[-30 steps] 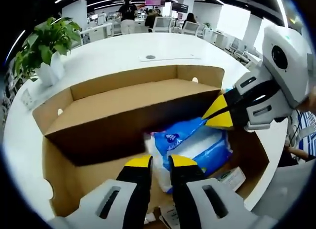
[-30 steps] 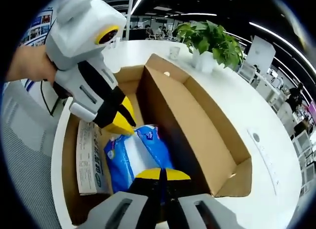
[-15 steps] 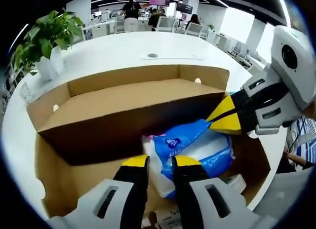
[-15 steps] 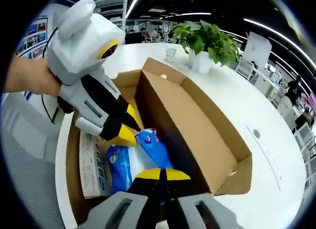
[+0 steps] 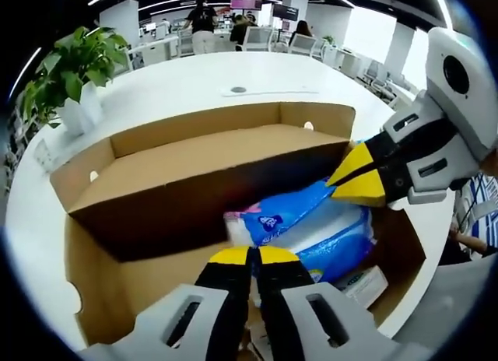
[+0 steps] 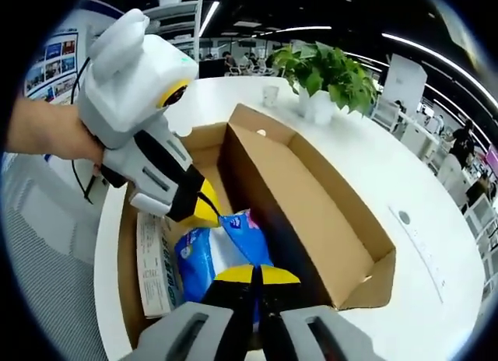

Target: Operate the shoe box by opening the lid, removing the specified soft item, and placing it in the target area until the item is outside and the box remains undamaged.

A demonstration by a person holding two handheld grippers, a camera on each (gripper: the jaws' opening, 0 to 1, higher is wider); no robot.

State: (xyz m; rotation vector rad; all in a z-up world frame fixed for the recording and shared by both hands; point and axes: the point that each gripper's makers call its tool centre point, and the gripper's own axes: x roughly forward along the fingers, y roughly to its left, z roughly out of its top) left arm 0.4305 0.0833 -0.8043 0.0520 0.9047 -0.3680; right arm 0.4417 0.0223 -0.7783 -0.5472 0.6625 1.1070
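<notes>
Inside the open brown cardboard shoe box, lid already folded back, the soft blue-and-white plastic pack lies on the box floor. The left gripper and right gripper are both clamped on its ends. Lifting out and placing remain. The box sits on a round white table beside a potted green plant, in an office.

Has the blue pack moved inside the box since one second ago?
Yes. The blue pack has risen, lifted by both hand-held grippers; against the box its end now lies higher, and nearer the flap's edge.
</notes>
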